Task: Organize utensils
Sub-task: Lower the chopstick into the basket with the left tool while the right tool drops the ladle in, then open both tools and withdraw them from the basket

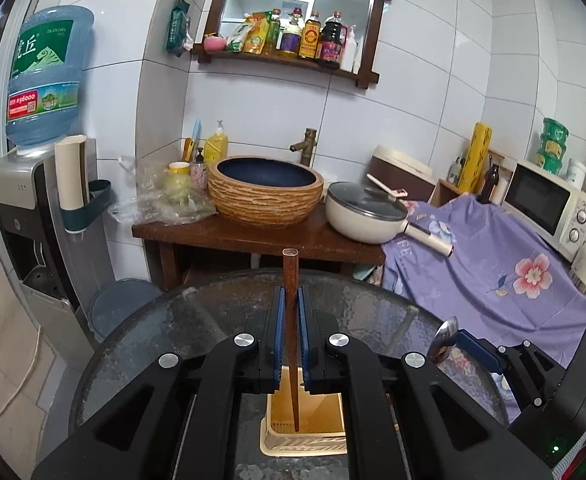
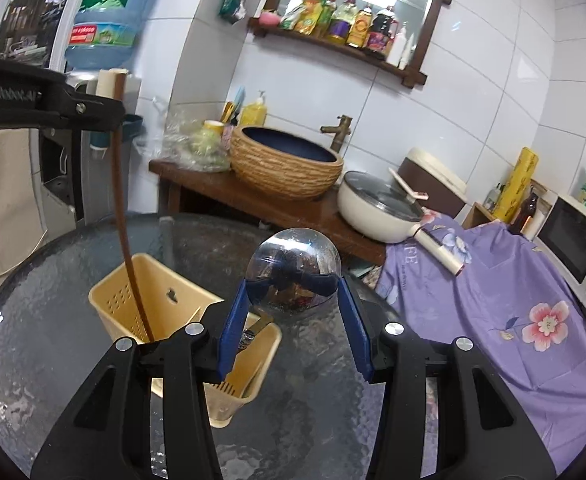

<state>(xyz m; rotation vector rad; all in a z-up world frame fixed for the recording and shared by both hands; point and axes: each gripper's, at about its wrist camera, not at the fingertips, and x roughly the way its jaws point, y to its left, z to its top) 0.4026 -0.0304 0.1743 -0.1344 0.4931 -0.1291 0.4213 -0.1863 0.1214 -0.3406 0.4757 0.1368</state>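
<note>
Your left tool [image 1: 291,300] is clamped tight on a brown wooden chopstick [image 1: 290,280], held upright with its lower tip [image 2: 147,332] inside the cream utensil holder [image 2: 165,292] that stands on the round glass worktop [image 2: 53,280]. Your right tool [image 2: 293,284] grips the bowl of a steel spoon [image 2: 293,264] between its blue pads [image 2: 235,320], just beside the holder.
</note>
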